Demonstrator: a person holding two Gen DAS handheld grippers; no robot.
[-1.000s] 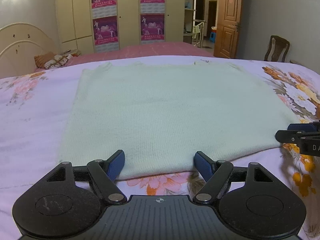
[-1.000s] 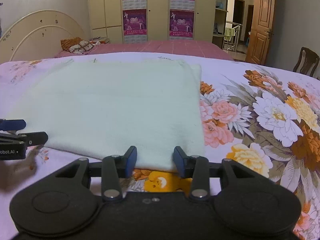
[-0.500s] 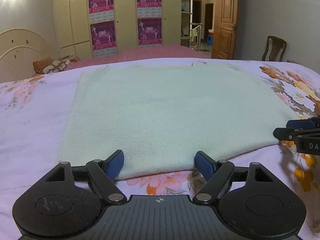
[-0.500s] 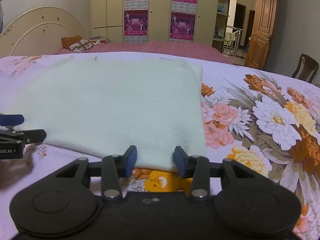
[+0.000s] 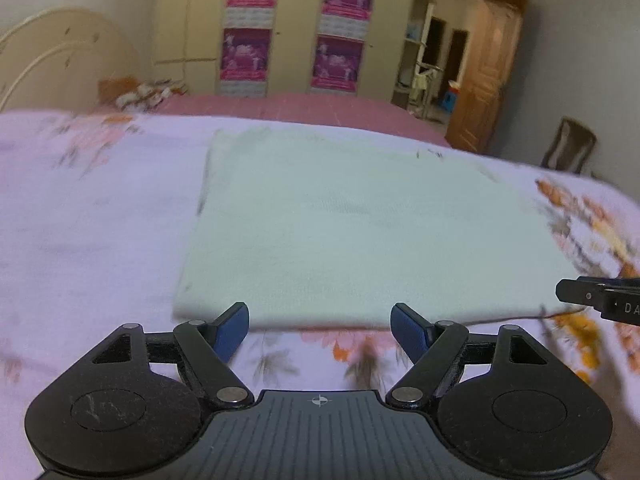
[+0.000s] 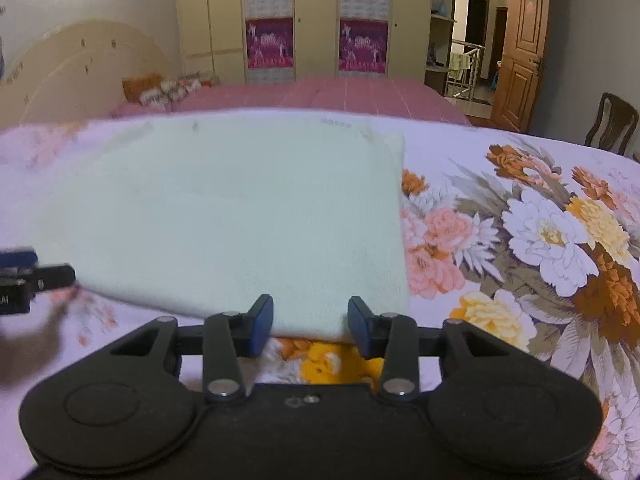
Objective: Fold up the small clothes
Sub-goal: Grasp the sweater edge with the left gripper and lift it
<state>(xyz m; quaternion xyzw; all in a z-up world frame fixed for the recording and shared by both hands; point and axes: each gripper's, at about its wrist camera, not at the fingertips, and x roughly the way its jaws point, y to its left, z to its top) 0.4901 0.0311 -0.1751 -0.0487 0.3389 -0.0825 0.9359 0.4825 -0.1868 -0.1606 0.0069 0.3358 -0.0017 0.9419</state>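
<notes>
A pale mint knitted garment [image 5: 360, 232] lies flat on the floral bedsheet [image 5: 80, 216], folded into a rough square. It also shows in the right wrist view [image 6: 240, 216]. My left gripper [image 5: 319, 330] is open and empty, just short of the garment's near edge, towards its left corner. My right gripper [image 6: 310, 322] is open and empty, its blue pads either side of the near edge by the right corner. Each gripper's tip shows in the other's view: the right one [image 5: 600, 300], the left one [image 6: 36, 276].
The sheet's large flower print [image 6: 540, 232] fills the right side. Behind is a second bed with a pink cover [image 6: 320, 92], a cream headboard [image 6: 72, 64], wardrobes with posters [image 6: 316, 20], a wooden door [image 6: 520, 48] and a chair [image 6: 612, 124].
My left gripper has swung, so the garment now sits further right in its view, which is motion-blurred. My right gripper has barely moved. Both stay open.
</notes>
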